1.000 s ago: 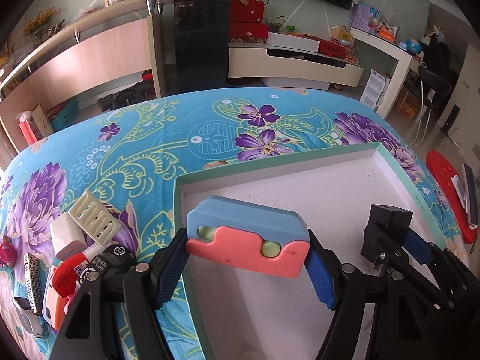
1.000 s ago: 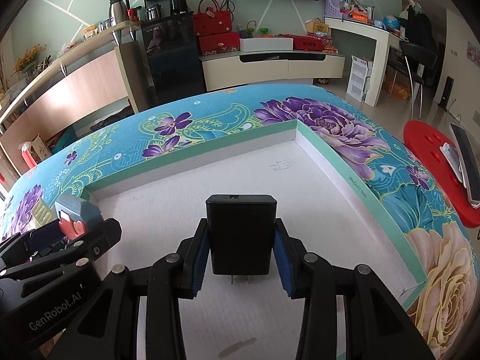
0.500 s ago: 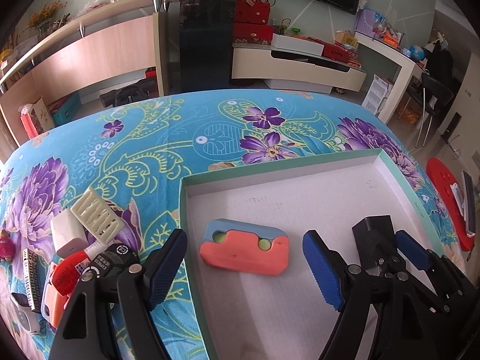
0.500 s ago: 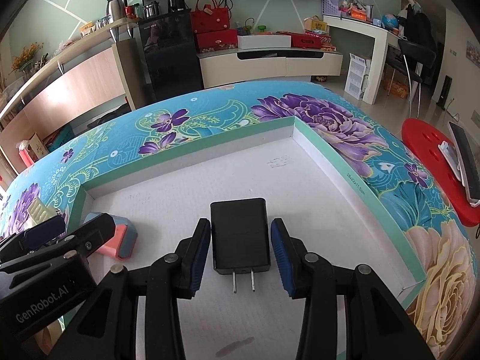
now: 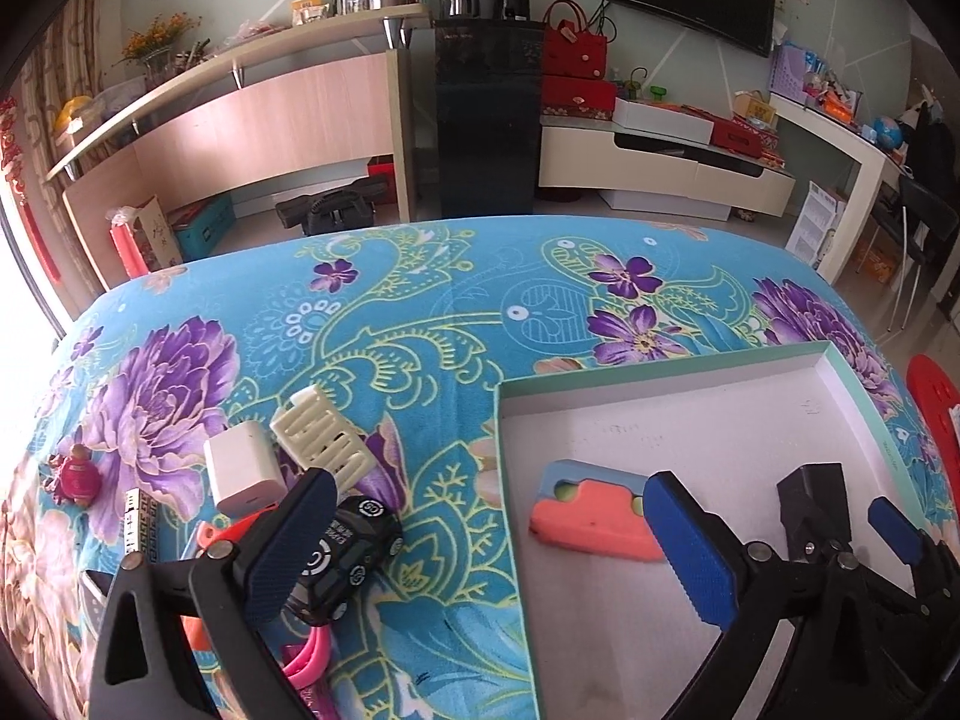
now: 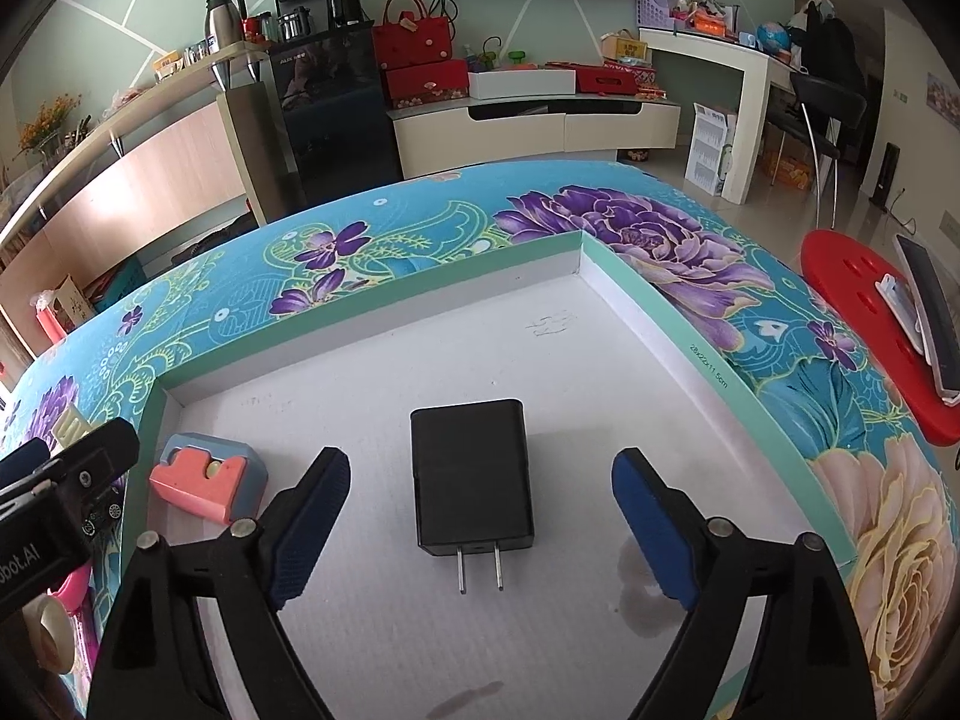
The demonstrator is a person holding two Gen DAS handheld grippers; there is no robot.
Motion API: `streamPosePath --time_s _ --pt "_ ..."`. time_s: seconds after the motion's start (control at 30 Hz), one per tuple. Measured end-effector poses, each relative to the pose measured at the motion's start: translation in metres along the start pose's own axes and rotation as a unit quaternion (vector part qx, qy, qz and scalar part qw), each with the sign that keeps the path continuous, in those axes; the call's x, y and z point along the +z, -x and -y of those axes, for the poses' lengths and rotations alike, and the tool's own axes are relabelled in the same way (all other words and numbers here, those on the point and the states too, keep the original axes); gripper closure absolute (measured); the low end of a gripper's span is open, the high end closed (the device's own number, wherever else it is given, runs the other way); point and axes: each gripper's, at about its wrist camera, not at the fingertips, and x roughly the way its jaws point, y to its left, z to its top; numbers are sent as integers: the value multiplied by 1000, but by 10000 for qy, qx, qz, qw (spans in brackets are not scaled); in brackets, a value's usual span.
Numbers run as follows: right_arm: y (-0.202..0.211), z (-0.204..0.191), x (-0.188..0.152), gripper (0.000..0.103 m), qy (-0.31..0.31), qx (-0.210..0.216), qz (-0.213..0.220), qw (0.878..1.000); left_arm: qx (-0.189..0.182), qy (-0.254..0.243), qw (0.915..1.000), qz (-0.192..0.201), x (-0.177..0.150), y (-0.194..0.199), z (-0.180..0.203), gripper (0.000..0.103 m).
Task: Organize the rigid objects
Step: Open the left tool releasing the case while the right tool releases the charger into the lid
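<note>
Opening over the shallow white box with the mint-green rim (image 6: 660,306), right gripper (image 6: 480,531) — blue pads spreading, clear of the flat black plug-in charger (image 6: 471,471) lying on the box floor between them, two metal prongs aimed back toward the tongs, long axis running straight along the fingers. Nothing grasped. Opening too, left gripper (image 5: 492,546), straddling the box's left wall: one pad out over the flowered turquoise cloth (image 5: 372,324), the other inside the box, just in front of the pink-and-blue foam block with two green studs (image 5: 591,519), which rests released near the box's left wall, long side lying across the fingers. Both pieces judged delivered. Waiting just left of the box, outside it — black toy car (image 5: 348,558), white cube charger (image 5: 243,468), cream ribbed plastic clip (image 5: 324,441). Nearest to that heap by far, the left tongs; toy car almost touching the outer pad, lying slantwise, so probably a small swing left and a slight roll before closing.
</note>
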Motion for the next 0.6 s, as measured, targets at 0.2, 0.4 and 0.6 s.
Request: streamPosePath --time_s 0.2,0.4,0.6 --pt "1 -2 0 12 14 -14 34 10000 472 271 9985 38 -6 2 -23 0" --pt "13 -2 4 12 -43 76 218 9997 618 590 9963 24 -13 7 -48 0" --pt "25 -13 8 12 -11 255 471 9986 852 926 9920 -79 -20 12 -73 0"
